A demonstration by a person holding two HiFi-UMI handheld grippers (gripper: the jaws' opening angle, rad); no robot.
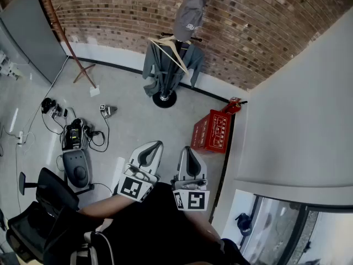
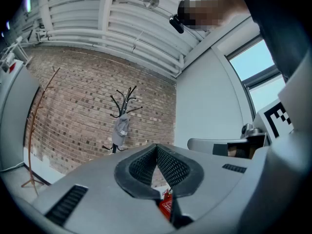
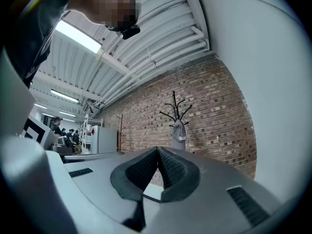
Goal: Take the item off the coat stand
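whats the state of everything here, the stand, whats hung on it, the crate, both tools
coat stand, upright by the brick wall
cap, hanging near the stand's top
jacket, hanging lower on the stand, with a wooden hanger
red crate, upright on the floor by the white wall
left tool, shut, empty
right tool, shut, empty

Grey floor (image 1: 138, 126), smooth and pale. Directly on it: round black base of the coat stand (image 1: 164, 99) near the brick wall (image 1: 110, 15), red crate (image 1: 211, 131) just beside the white wall (image 1: 298, 120), tangled black cables (image 1: 55, 112) at left.
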